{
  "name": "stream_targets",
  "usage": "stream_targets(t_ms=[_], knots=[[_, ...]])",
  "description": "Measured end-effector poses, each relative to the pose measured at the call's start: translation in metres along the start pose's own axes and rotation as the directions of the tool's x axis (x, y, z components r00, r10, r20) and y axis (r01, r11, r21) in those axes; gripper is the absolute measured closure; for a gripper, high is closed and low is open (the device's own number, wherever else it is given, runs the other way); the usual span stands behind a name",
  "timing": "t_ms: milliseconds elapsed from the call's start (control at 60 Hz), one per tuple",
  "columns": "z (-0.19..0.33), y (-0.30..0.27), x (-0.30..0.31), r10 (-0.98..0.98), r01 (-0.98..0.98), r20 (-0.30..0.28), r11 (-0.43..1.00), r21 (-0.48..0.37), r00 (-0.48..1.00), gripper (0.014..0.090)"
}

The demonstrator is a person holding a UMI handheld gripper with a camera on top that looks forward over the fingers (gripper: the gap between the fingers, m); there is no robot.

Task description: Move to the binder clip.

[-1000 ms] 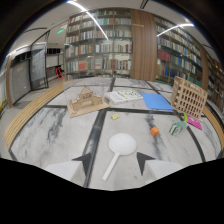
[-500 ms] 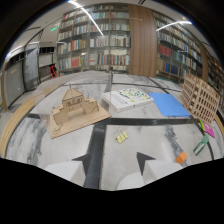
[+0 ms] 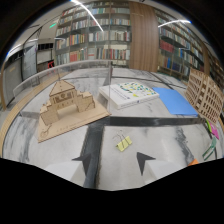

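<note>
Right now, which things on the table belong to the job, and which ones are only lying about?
For the job:
- yellow binder clip, just ahead of the tongs

Only lying about:
- wooden building model
- white book
- blue sheet
- wooden lattice model
- green marker

A marbled grey table (image 3: 45,145) crossed by dark strips carries everything. On it lie a yellow binder clip (image 3: 123,143), a wooden model building (image 3: 66,106), a white book (image 3: 131,93) and a blue sheet (image 3: 175,101).

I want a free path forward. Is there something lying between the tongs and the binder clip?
No. In the gripper view only bare marble tabletop lies before the yellow binder clip, with a dark strip beside it.
</note>
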Motion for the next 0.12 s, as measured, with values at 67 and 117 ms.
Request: stream_targets(t_ms=[67, 117], knots=[[-0.0004, -0.0002, 0.0008, -0.004, 0.004, -0.003, 1.000, 0.001, 1.000, 0.0186], [-0.0009, 0.0001, 0.0007, -0.008, 0.008, -0.004, 1.000, 0.000, 1.000, 0.0185]])
